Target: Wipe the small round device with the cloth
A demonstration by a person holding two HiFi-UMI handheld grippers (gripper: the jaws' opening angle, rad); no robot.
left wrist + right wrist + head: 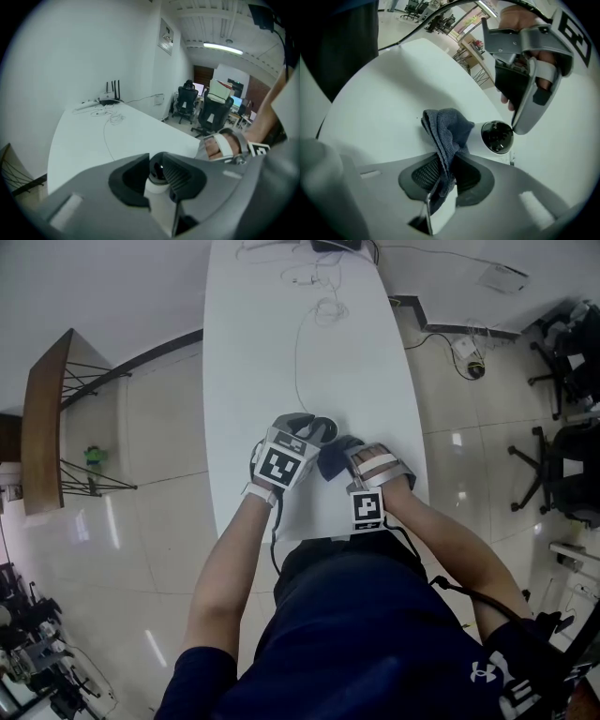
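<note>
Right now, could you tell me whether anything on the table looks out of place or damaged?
Nothing stands out. The small round device is gripped by the left gripper, the cloth is clamped in the right gripper, and only a loose white cable trails along the table. No spill or damage shows.

Far half of the table (246, 352) lies open; only a thin cable (297, 352) down its middle and a router (108, 100) at the far end obstruct. Near edge crowded: left gripper (155, 161), round device (497, 137) and cloth (447, 126) sit close together.
</note>
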